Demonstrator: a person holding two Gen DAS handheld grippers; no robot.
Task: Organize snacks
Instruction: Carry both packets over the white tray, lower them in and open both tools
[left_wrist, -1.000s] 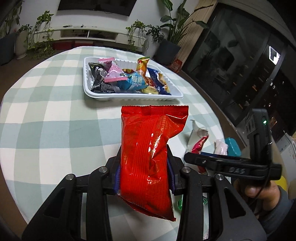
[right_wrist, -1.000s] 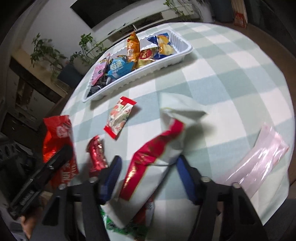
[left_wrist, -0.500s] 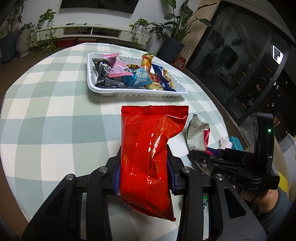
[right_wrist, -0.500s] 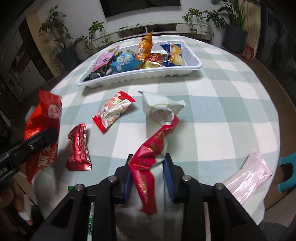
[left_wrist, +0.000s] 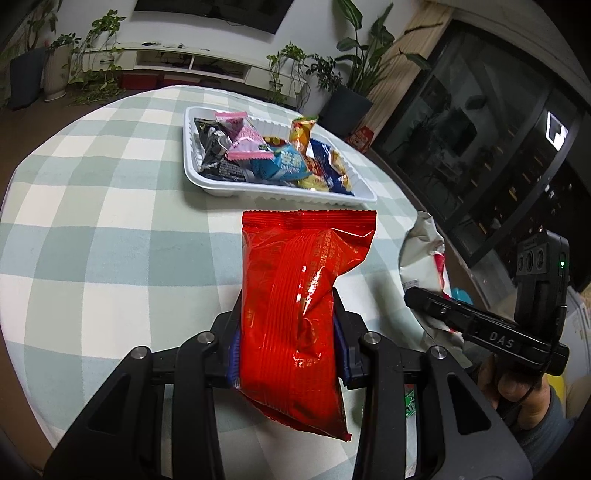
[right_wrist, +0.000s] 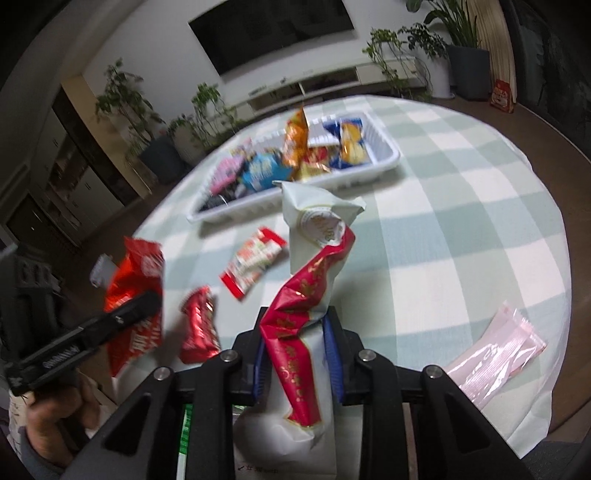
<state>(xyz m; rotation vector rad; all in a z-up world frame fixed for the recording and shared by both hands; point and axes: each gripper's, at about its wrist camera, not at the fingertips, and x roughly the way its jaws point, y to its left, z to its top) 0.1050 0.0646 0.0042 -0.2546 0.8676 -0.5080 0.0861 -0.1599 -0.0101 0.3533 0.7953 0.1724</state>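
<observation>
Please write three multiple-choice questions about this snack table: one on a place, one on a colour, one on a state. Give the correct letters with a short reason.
1. Where does the white tray stand?
A. beyond the red bag, farther from the person
B. on the floor
C. under the red bag

2. What colour is the bag in the left gripper?
A. blue
B. red
C. black

3. What is the state of the right gripper?
A. open above a bare table
B. shut on nothing
C. shut on the white and red packet

Answers: 1 A, the tray stands on the checked tablecloth past the red bag. 2 B, its foil is plainly red. 3 C, the pads press the white and red packet on both sides.
</observation>
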